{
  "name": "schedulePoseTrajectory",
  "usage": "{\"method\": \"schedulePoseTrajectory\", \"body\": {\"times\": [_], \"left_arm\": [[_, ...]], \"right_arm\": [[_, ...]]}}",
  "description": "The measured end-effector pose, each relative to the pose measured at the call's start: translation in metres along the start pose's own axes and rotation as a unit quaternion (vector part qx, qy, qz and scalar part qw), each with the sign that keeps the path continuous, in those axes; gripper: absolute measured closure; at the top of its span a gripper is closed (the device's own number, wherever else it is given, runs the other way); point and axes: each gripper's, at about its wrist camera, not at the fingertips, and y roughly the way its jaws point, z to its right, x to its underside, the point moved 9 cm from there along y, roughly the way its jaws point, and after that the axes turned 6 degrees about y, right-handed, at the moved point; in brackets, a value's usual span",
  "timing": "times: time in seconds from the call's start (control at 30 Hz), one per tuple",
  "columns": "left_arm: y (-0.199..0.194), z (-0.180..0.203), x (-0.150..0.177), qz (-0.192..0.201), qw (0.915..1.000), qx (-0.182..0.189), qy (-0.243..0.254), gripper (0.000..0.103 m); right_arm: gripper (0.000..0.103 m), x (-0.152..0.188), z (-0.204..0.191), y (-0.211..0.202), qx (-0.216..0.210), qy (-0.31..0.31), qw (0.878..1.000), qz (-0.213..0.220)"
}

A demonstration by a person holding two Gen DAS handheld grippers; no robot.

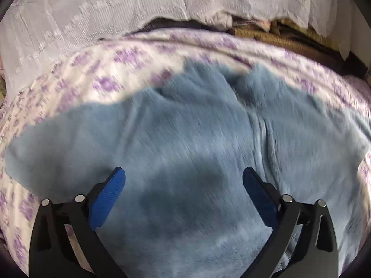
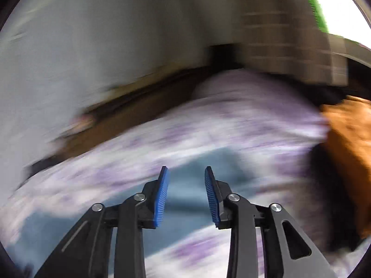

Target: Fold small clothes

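Observation:
A fuzzy blue garment (image 1: 185, 127) lies spread on a white bedspread with purple flowers (image 1: 104, 69). A zip or seam runs down its right half. My left gripper (image 1: 184, 173) hovers over the garment's near middle, wide open and empty. In the blurred right wrist view, my right gripper (image 2: 186, 170) is partly open and empty above a corner of the blue garment (image 2: 204, 162) on the same bedspread (image 2: 231, 115).
A white textured cloth (image 1: 92, 11) lies behind the bed, with brown and mixed fabrics (image 1: 278, 32) at the back right. An orange-brown fabric (image 2: 347, 150) sits at the bed's right. A brown bed edge (image 2: 127, 111) and pale wall (image 2: 92, 34) lie beyond.

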Motion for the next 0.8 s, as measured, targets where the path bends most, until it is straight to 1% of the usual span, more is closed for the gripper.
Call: {"method": "schedulePoseTrajectory", "body": {"times": [0.03, 0.07, 0.1, 0.17, 0.2, 0.27, 0.3, 0.33, 0.37, 0.4, 0.43, 0.47, 0.5, 0.53, 0.6, 0.63, 0.67, 0.7, 0.73, 0.77, 0.8], "left_arm": [[-0.001, -0.005, -0.005, 0.001, 1.0000, 0.001, -0.006, 0.004], [0.000, -0.009, -0.008, -0.001, 1.0000, -0.001, -0.009, 0.004], [0.002, -0.014, -0.014, -0.004, 0.9999, -0.006, -0.013, 0.004], [0.012, -0.027, -0.026, -0.011, 0.9995, -0.020, -0.023, 0.004], [0.016, -0.031, -0.029, -0.015, 0.9993, -0.023, -0.027, 0.004], [0.030, -0.037, -0.036, -0.022, 0.9989, -0.024, -0.033, 0.004], [0.042, -0.039, -0.039, -0.026, 0.9988, -0.025, -0.034, 0.004], [0.051, -0.041, -0.038, -0.029, 0.9987, -0.028, -0.031, 0.004], [0.063, -0.042, -0.035, -0.038, 0.9985, -0.033, -0.022, 0.004], [0.085, -0.040, -0.027, -0.059, 0.9976, -0.034, -0.006, 0.004], [0.087, -0.041, -0.027, -0.046, 0.9985, -0.025, -0.016, 0.004], [0.084, -0.043, -0.029, -0.043, 0.9986, -0.021, -0.024, 0.004], [0.084, -0.043, -0.031, -0.048, 0.9984, -0.020, -0.022, 0.004], [0.084, -0.043, -0.031, -0.047, 0.9985, -0.022, -0.018, 0.004], [0.077, -0.042, -0.031, -0.037, 0.9989, -0.028, -0.012, 0.005], [0.066, -0.039, -0.034, -0.024, 0.9993, -0.027, -0.002, 0.005], [0.057, -0.035, -0.034, -0.012, 0.9997, -0.023, 0.004, 0.005], [0.042, -0.030, -0.035, 0.009, 0.9998, -0.015, 0.010, 0.004], [0.033, -0.024, -0.035, 0.019, 0.9997, -0.004, 0.015, 0.004], [0.028, -0.018, -0.033, 0.022, 0.9995, 0.009, 0.020, 0.004], [0.027, -0.012, -0.029, 0.017, 0.9993, 0.023, 0.025, 0.004]], "right_arm": [[0.067, 0.010, -0.022, 0.003, -0.040, -0.016, 0.999, -0.028], [0.067, 0.023, -0.047, 0.007, -0.075, -0.032, 0.995, -0.061], [0.066, 0.041, -0.076, 0.016, -0.105, -0.052, 0.988, -0.106], [0.066, 0.073, -0.120, 0.032, -0.129, -0.087, 0.973, -0.169], [0.066, 0.088, -0.144, 0.042, -0.136, -0.109, 0.966, -0.194], [0.065, 0.103, -0.180, 0.067, -0.133, -0.145, 0.958, -0.209], [0.063, 0.117, -0.197, 0.064, -0.130, -0.153, 0.956, -0.212], [0.058, 0.125, -0.208, 0.077, -0.125, -0.156, 0.954, -0.222], [0.055, 0.144, -0.220, 0.074, -0.115, -0.162, 0.952, -0.233], [0.049, 0.154, -0.222, 0.094, -0.088, -0.178, 0.950, -0.240], [0.043, 0.158, -0.222, 0.111, -0.068, -0.197, 0.952, -0.223], [0.042, 0.159, -0.226, 0.109, -0.064, -0.218, 0.956, -0.187], [0.042, 0.166, -0.230, 0.102, -0.056, -0.231, 0.954, -0.182], [0.042, 0.165, -0.233, 0.095, -0.052, -0.238, 0.955, -0.172], [0.042, 0.154, -0.233, 0.075, -0.067, -0.240, 0.959, -0.136], [0.042, 0.148, -0.232, 0.063, -0.076, -0.238, 0.961, -0.121], [0.042, 0.145, -0.233, 0.054, -0.089, -0.240, 0.960, -0.118], [0.038, 0.158, -0.243, 0.037, -0.100, -0.244, 0.957, -0.122], [0.034, 0.163, -0.244, 0.030, -0.109, -0.248, 0.954, -0.131], [0.028, 0.173, -0.245, 0.027, -0.110, -0.254, 0.950, -0.143], [0.022, 0.184, -0.243, 0.034, -0.101, -0.262, 0.946, -0.164]]}}
